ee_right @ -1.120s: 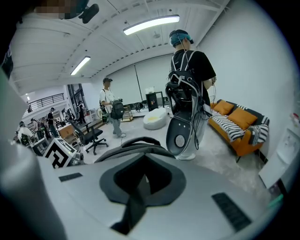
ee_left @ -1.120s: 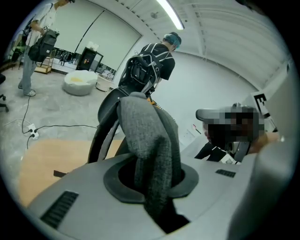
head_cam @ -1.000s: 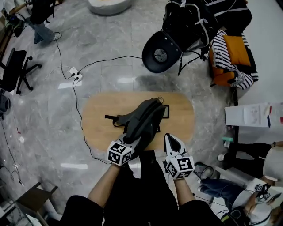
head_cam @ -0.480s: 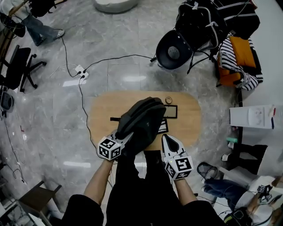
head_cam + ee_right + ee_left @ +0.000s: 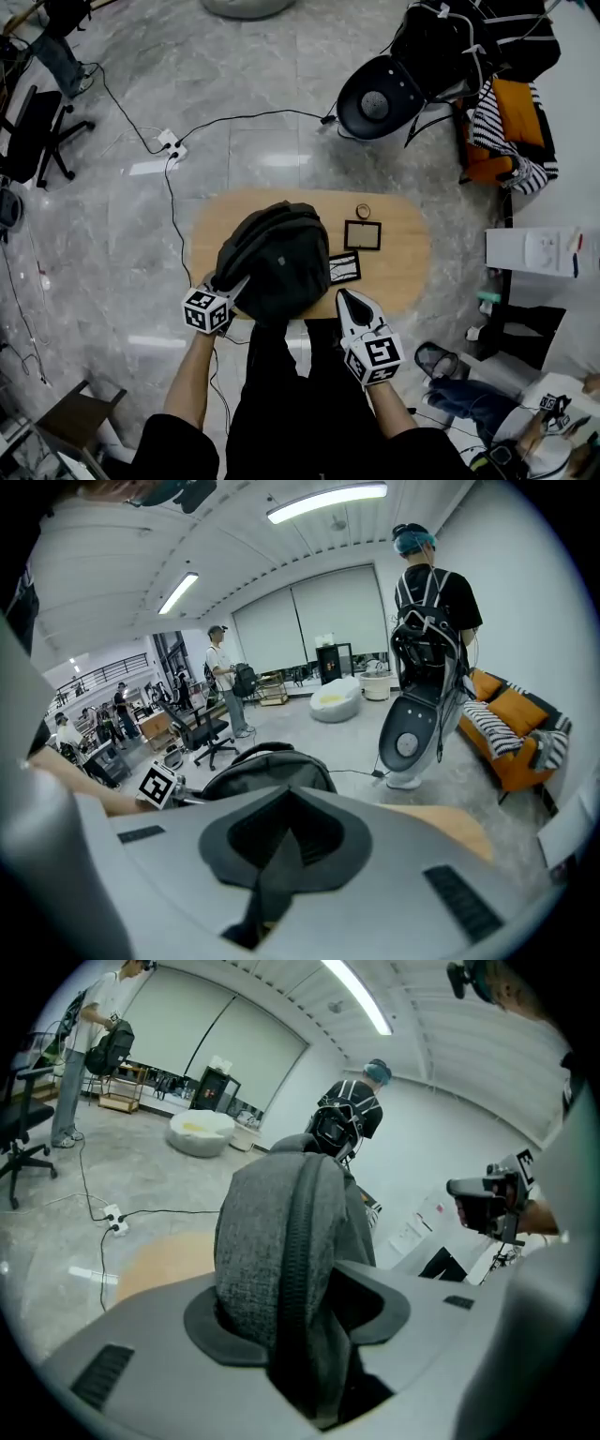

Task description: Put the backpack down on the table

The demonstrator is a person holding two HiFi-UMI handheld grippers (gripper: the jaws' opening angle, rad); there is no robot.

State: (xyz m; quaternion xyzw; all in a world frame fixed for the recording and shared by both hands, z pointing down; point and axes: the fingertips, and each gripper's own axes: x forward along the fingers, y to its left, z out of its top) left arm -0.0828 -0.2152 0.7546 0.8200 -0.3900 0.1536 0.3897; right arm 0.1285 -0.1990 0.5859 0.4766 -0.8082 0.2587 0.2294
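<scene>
The dark grey backpack [image 5: 272, 258] rests on the oval wooden table [image 5: 403, 253], near its front left. My left gripper [image 5: 230, 289] is at the pack's near-left edge. In the left gripper view its jaws have just been opening. The pack's grey fabric and zipper [image 5: 281, 1241] still stand between them, with a dark gap on the right side. My right gripper [image 5: 343, 300] hovers over the table's front edge, just right of the pack, with its jaws together. In the right gripper view the backpack [image 5: 262, 766] lies just beyond the right gripper [image 5: 286, 841].
A black picture frame [image 5: 362, 234], a second small frame [image 5: 344, 267] and a ring [image 5: 363, 212] lie on the table to the right of the pack. A round black seat [image 5: 375, 98] stands behind the table. A power strip [image 5: 169, 147] with cables lies on the floor to the left.
The backpack has come down from a raised tilt and now sits lower and wider on the table. My left gripper has moved left and down with it. The right gripper has shifted slightly.
</scene>
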